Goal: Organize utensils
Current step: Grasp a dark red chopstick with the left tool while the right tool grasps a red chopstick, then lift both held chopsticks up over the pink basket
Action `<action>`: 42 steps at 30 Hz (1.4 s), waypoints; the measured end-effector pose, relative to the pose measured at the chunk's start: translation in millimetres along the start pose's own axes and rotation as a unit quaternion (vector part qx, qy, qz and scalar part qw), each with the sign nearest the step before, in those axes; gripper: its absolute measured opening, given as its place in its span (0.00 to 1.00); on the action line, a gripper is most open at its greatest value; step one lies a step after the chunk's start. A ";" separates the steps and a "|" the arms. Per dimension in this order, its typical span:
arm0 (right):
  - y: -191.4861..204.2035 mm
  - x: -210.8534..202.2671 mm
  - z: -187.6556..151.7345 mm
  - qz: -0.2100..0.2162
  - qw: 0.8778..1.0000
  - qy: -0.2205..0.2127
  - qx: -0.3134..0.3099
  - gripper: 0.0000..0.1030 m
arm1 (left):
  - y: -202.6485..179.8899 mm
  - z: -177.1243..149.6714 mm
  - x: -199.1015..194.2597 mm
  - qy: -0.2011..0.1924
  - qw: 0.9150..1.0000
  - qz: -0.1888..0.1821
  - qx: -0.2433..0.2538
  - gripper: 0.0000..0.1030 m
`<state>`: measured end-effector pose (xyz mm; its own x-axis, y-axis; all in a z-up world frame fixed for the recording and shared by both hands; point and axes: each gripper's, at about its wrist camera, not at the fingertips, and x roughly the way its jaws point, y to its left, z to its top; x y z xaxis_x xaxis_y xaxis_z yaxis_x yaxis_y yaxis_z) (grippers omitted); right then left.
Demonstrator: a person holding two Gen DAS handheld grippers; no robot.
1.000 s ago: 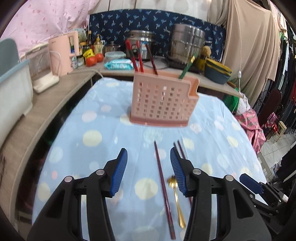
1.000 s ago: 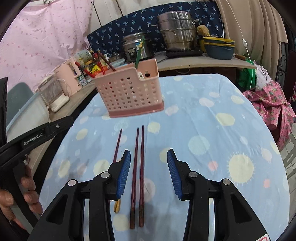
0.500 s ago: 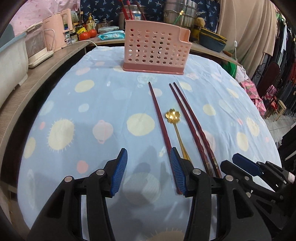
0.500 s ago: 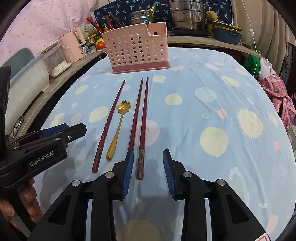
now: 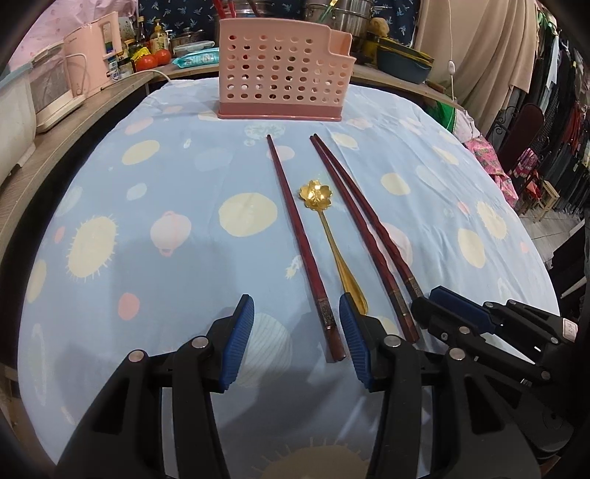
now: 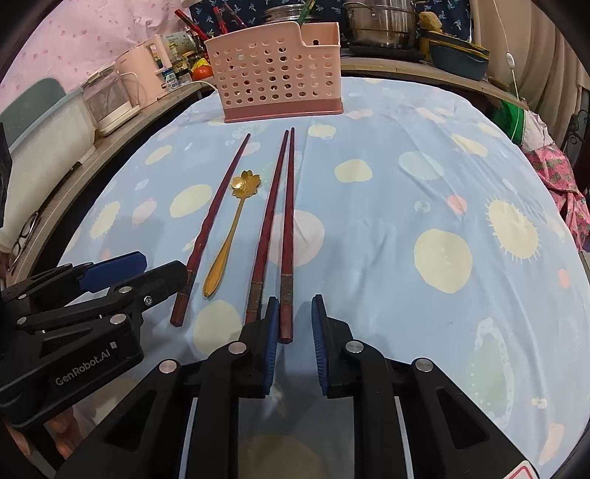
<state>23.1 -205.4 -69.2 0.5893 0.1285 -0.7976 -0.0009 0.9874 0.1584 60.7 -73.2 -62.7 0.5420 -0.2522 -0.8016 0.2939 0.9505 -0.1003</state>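
Three dark red chopsticks and a gold flower-bowl spoon (image 5: 324,224) lie on the blue spotted cloth in front of a pink perforated utensil holder (image 5: 282,72). My left gripper (image 5: 297,341) is open, low over the cloth, its jaws straddling the near end of the single left chopstick (image 5: 302,243). My right gripper (image 6: 293,331) is open with a narrow gap, the near end of the rightmost chopstick (image 6: 287,228) between its jaws; its partner chopstick (image 6: 267,221) lies just left. The spoon also shows in the right wrist view (image 6: 230,239), as does the holder (image 6: 276,73).
A wooden counter runs along the left and back with a pink kettle (image 5: 92,55), a white appliance (image 5: 48,88), tomatoes, bottles, steel pots (image 6: 379,22) and blue bowls (image 5: 402,62). Clothes hang at the right, beyond the table edge.
Both grippers have dropped low and drawn back to the near ends of the chopsticks. The right jaws have narrowed around the rightmost chopstick's end.
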 end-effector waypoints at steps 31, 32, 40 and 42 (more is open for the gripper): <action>-2.9 -18.1 7.0 0.003 1.000 -0.023 0.004 0.07 | 14.5 5.6 -19.9 -0.018 1.000 0.000 -0.017 0.07; -4.1 -22.3 9.9 0.004 1.000 -0.029 0.006 0.07 | 15.6 8.1 -23.2 -0.022 1.000 0.001 -0.018 0.07; -12.5 -54.7 38.2 0.018 0.997 -0.075 0.025 0.07 | 26.3 35.0 -58.0 -0.069 0.997 -0.001 -0.033 0.07; -14.1 -63.8 46.3 0.020 0.995 -0.089 0.029 0.07 | 29.6 43.2 -65.9 -0.080 0.996 0.000 -0.038 0.07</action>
<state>23.0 -231.8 6.4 0.7235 0.1440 -0.6752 0.0162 0.9742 0.2251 67.7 -36.3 12.6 0.6625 -0.2721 -0.6979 0.2372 0.9599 -0.1491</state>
